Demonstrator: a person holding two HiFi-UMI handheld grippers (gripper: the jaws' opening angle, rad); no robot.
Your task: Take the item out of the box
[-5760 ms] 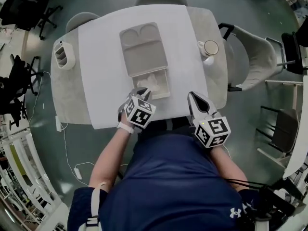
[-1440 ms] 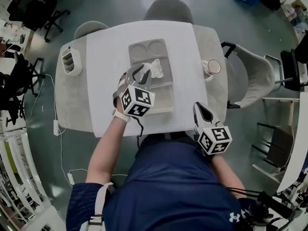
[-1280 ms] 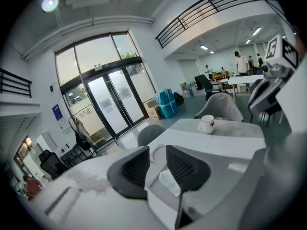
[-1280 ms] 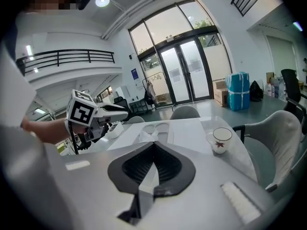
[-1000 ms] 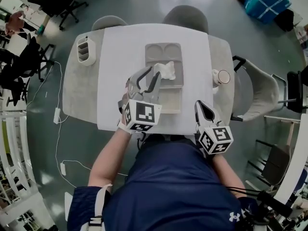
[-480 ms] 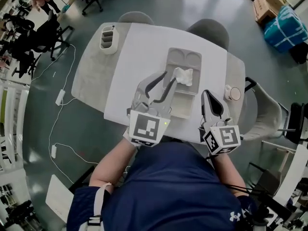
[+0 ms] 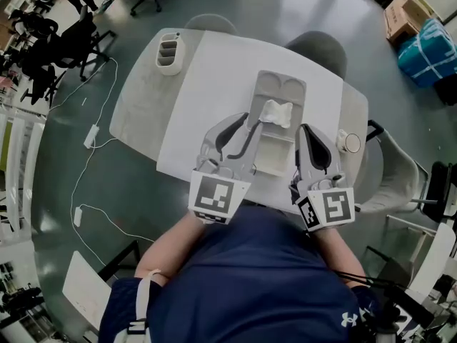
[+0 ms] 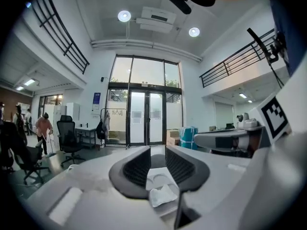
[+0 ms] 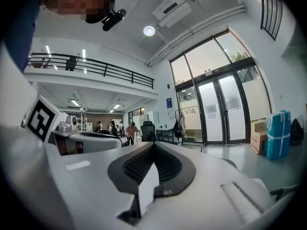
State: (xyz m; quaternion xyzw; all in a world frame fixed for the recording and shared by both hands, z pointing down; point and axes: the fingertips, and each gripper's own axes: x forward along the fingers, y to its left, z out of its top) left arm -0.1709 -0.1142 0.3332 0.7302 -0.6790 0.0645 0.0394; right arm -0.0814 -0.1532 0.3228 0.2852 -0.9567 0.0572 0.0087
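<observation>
Head view: left hand-held gripper (image 7: 248, 121) lifted off, wide, jaws just narrowing, empty; right hand-held gripper (image 7: 307, 131) closed. White wad (image 7: 275, 113), maybe tissue, now on box (image 7: 275, 159) lid, previously inside.

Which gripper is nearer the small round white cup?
Right. The right gripper is just left of the small round white cup; the left gripper, its empty fingers just closing slightly, is beyond the grey tray.

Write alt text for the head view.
A white item lies on a grey tray on a table, beyond a box. Nearer, the left gripper, fingers apart with nothing between, has just been closing; the right gripper is shut.
</observation>
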